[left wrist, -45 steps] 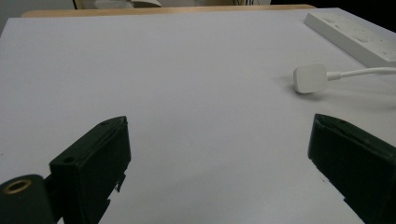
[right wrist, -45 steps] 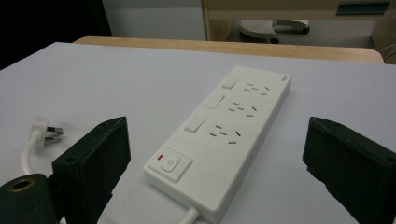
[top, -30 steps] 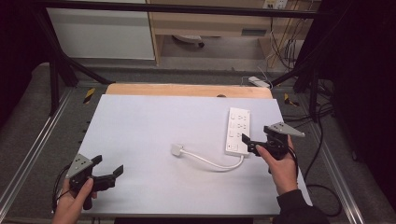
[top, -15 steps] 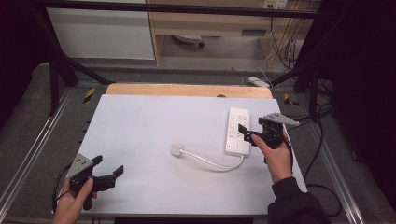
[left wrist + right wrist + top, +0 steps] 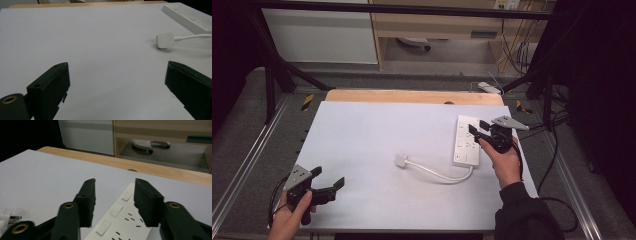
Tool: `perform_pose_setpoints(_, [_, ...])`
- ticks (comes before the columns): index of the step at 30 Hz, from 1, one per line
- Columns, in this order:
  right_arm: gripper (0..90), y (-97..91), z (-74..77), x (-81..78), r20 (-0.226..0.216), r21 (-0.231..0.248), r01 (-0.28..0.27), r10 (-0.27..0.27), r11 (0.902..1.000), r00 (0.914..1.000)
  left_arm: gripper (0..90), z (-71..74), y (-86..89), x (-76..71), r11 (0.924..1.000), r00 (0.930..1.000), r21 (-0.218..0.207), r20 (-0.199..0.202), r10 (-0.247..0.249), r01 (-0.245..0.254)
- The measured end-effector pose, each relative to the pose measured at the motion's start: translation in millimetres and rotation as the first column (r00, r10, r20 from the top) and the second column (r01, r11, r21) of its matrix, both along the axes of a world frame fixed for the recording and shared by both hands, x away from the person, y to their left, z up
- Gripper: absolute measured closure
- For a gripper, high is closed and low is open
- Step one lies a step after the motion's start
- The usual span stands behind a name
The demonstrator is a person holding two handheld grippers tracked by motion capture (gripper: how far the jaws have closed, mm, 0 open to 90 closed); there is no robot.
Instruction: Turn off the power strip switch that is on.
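1. Right gripper (image 5: 478, 131) fingers, just been closing, stand half-parted over the white power strip (image 5: 466, 140), right of frame, not pressing it.
2. Left gripper (image 5: 328, 181), lower left, fingers wide apart, holding nothing.
3. Plug (image 5: 401, 160) lies mid-counter (image 5: 377, 125).

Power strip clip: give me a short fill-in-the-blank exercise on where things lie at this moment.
1. The white power strip lies on the table's ____ side in the high view.
2. The right gripper hovers over the power strip, its jaws part closed with ____ clamped between them.
3. The strip's cable ends in a white ____ lying loose near the table's middle.
4. The left gripper has its jaws ____.

Missing words: right; nothing; plug; open
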State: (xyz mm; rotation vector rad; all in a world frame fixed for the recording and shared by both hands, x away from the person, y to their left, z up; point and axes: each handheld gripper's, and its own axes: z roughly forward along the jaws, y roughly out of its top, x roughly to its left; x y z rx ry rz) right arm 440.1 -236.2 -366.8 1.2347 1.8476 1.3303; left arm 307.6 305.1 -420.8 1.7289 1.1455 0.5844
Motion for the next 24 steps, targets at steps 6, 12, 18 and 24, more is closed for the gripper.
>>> perform_pose_setpoints(6, [71.4, 0.1, -5.0, 4.8, 0.004, -0.024, 0.001, -0.001, 0.9997, 1.0, 5.9, 0.3, -0.5, 0.1, 1.0, 1.0, -0.001, 0.001, -0.007, 0.007])
perform_pose_setpoints(12, [85.0, -1.0, -10.9, 10.7, -0.002, -0.023, -0.001, 0.001, 0.9997, 1.0, 5.9, 0.6, -0.5, -0.2, 1.0, 0.9999, 0.0, 0.007, -0.009, 0.009])
perform_pose_setpoints(18, [90.0, -2.5, -13.7, 14.4, -0.005, -0.013, 0.005, -0.005, 0.9999, 1.0, 6.1, 0.5, -1.1, 0.0, 1.0, 1.0, 0.0, 0.002, -0.006, 0.006])
perform_pose_setpoints(24, [90.0, -2.4, -15.1, 18.4, -0.015, -0.009, 0.016, -0.016, 0.9998, 0.9998, 6.1, 0.6, -1.2, 0.1, 1.0, 1.0, 0.001, 0.004, -0.005, 0.005])
